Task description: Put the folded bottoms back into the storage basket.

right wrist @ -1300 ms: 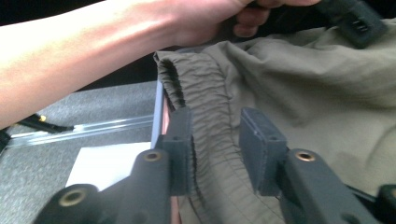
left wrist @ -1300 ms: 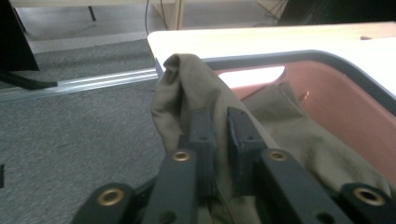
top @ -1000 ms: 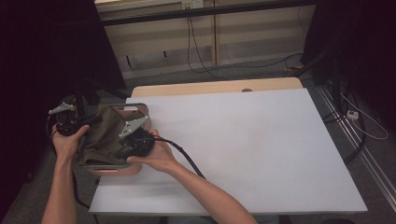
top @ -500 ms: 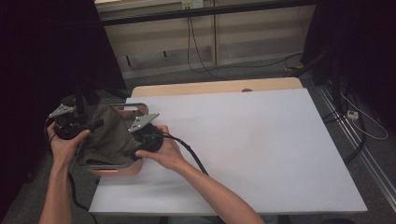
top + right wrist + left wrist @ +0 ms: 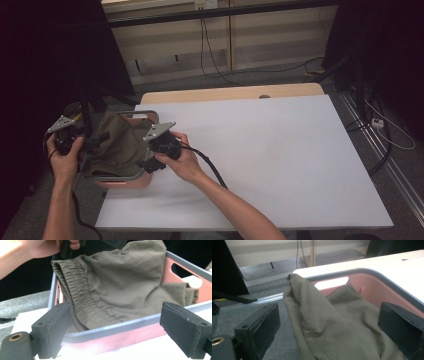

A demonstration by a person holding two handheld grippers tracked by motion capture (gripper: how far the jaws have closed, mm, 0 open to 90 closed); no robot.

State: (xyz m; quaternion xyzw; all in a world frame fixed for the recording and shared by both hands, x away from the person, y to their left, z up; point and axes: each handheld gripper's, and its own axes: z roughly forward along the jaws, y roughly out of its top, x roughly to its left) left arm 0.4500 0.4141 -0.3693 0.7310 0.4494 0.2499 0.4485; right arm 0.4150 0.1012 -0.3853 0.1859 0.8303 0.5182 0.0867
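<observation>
An olive-green cloth (image 5: 117,147) with an elastic waistband lies crumpled in a pink basket with a grey rim (image 5: 142,114) at the table's left edge. My left gripper (image 5: 92,142) is at the basket's left side. Its jaws have just been opening and now stand wide; a fold of the cloth (image 5: 322,315) rises between them, and the pads do not touch it. My right gripper (image 5: 150,159) is at the basket's right side. Its jaws have also just been opening. They stand wide in front of the rim (image 5: 130,326), holding nothing, and the cloth (image 5: 120,287) lies beyond them.
The basket overhangs the left edge of the white table top (image 5: 270,155), which stretches to the right. A cable (image 5: 210,167) trails from the right gripper across the table. Dark panels stand at the left and far right, and cables lie on the floor behind.
Both grippers opened and let go of the cloth, which sank from a bunched heap into the basket. The two hands drew slightly apart.
</observation>
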